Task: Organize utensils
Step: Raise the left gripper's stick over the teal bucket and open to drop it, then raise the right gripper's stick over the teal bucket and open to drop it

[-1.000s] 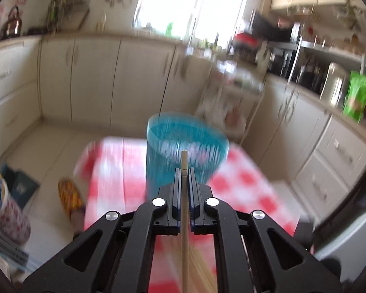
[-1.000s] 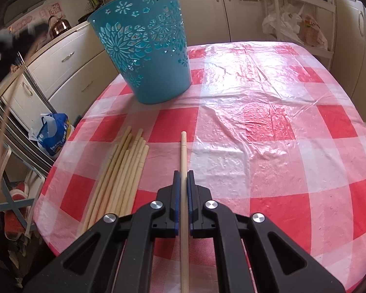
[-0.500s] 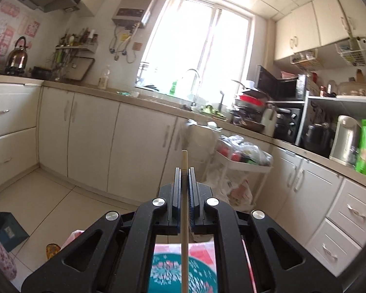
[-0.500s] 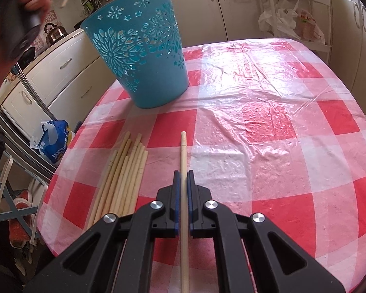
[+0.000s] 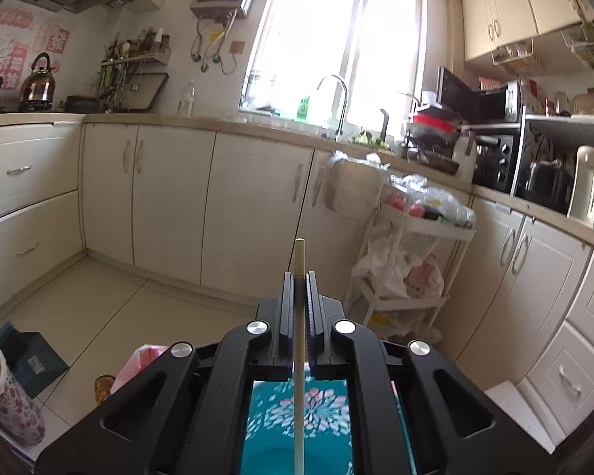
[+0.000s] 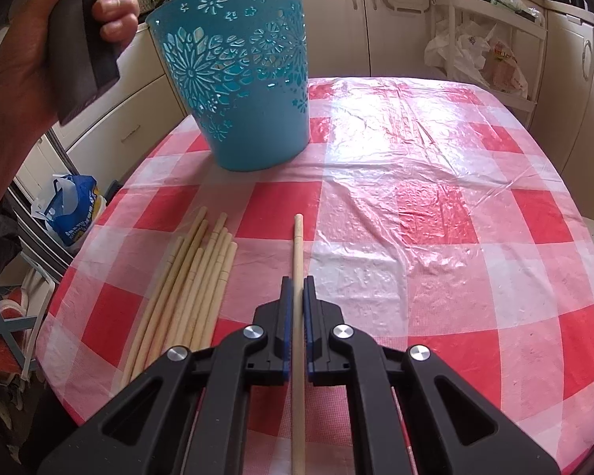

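Observation:
My left gripper (image 5: 299,277) is shut on a wooden chopstick (image 5: 299,356) and held level above the teal cut-out basket (image 5: 320,423), whose inside shows below the fingers. My right gripper (image 6: 297,281) is shut on another wooden chopstick (image 6: 297,316) low over the red-checked table (image 6: 435,213). A bundle of several chopsticks (image 6: 190,281) lies on the cloth left of the right gripper. The teal basket (image 6: 241,79) stands upright at the table's far left. The hand holding the left gripper (image 6: 39,39) is beside the basket's rim.
Cream kitchen cabinets (image 5: 170,198) line the walls. A white trolley with bags (image 5: 412,253) stands beyond the table. A blue bag (image 6: 71,206) and shoes lie on the floor to the left of the table.
The left gripper rose and tilted up from facing the basket to looking across the kitchen, its chopstick over the basket. The right gripper kept its chopstick and barely moved.

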The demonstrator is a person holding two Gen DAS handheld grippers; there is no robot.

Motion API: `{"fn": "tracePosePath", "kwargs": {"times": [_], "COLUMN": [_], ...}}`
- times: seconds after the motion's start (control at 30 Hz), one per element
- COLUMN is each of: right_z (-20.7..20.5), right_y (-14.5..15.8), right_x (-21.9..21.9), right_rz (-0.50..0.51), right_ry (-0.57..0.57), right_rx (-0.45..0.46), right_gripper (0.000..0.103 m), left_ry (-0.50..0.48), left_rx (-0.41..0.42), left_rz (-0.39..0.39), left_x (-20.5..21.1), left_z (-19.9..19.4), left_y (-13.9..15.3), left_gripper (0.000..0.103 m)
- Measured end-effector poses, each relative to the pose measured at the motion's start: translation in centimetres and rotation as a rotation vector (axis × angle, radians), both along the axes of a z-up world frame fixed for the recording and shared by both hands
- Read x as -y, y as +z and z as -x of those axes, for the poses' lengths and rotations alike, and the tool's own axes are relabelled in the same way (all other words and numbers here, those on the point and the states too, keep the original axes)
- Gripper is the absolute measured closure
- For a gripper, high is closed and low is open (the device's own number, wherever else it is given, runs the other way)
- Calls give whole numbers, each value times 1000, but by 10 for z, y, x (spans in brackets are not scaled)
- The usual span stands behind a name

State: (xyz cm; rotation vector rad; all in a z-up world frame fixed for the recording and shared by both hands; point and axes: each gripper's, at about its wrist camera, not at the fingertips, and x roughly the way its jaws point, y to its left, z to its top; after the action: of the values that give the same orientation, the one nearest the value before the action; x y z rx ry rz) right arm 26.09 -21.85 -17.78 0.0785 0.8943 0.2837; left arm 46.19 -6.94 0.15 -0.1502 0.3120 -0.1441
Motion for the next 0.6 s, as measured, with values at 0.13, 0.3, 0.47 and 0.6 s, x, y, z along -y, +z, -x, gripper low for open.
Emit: {"fn": "tracePosePath", "kwargs": {"times": [0.13, 0.3, 0.47, 0.6], "right_z": [1, 0, 0, 3], "right_y": [0, 0, -2, 2], "right_x": [-3, 3, 23, 33], "right_rz": [26, -26, -135, -196], "right_ry": [7, -2, -41, -60], "right_rx": [9, -7, -36, -21], "right_gripper": [97, 97, 97, 97], "left_ry": [-16, 1, 47, 73], "left_rx": [-57, -105, -91, -151], "left_rz": [-38, -57, -21, 33], "left_x": [0, -13, -42, -69], "left_z": [5, 29, 89, 124], "left_y": [-13, -19, -28, -52], "left_gripper": [98, 60, 40, 36]}}
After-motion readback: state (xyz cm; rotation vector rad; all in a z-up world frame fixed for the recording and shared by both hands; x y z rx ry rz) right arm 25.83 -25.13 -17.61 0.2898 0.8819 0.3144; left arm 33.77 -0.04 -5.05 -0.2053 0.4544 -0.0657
